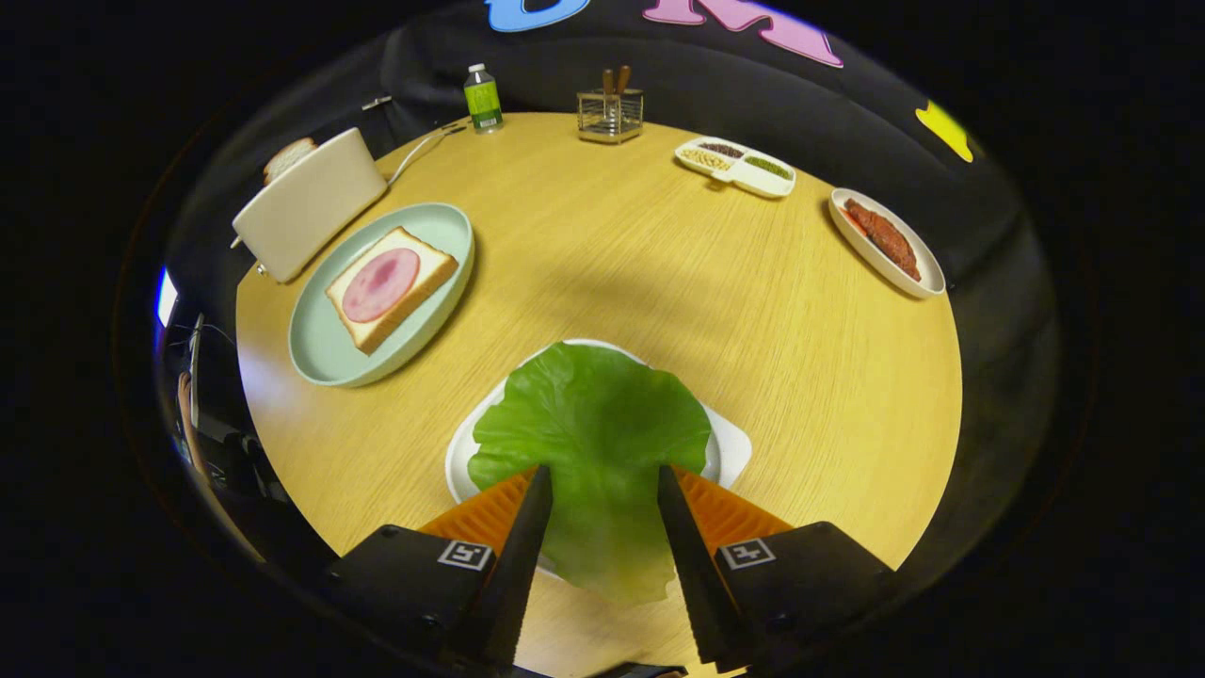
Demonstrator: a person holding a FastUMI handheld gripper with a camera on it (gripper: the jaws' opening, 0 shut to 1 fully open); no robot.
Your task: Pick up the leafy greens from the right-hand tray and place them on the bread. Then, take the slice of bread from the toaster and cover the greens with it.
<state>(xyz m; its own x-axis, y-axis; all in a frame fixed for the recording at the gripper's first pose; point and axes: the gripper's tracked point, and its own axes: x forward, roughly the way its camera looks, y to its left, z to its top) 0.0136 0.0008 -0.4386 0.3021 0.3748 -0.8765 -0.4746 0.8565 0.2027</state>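
While your claw (602,476) hangs over the near side of the round wooden table (678,273), its two fingers stand apart, with a wide gap between the tips, and the lettuce leaf (588,424) lies in that gap and just ahead of it. The leaf is broad, flat and bright green, with a frilly, wavy edge and a paler rib running down its middle toward you. It spreads over a white tray (730,447) and covers most of it, and its near end hangs past the tray's rim onto the table between your fingers. You cannot tell from here whether either finger touches the leaf; neither is pressing on it.

Beyond your fingers and to the left sits a pale green plate (325,353), and on it lies a square slice of bread (400,306) topped with a round pink slice of ham (380,283). Just behind that plate stands a cream toaster (306,202), with a second slice of bread (288,156) poking up from its slot.

Far ahead at the table's back edge you see a small green bottle (482,98), a wire holder (610,115) with wooden handles sticking up, and a white divided tray (734,167) of small foods. Well off to the right, an oval white dish (927,273) holds reddish-brown strips of meat (882,237).
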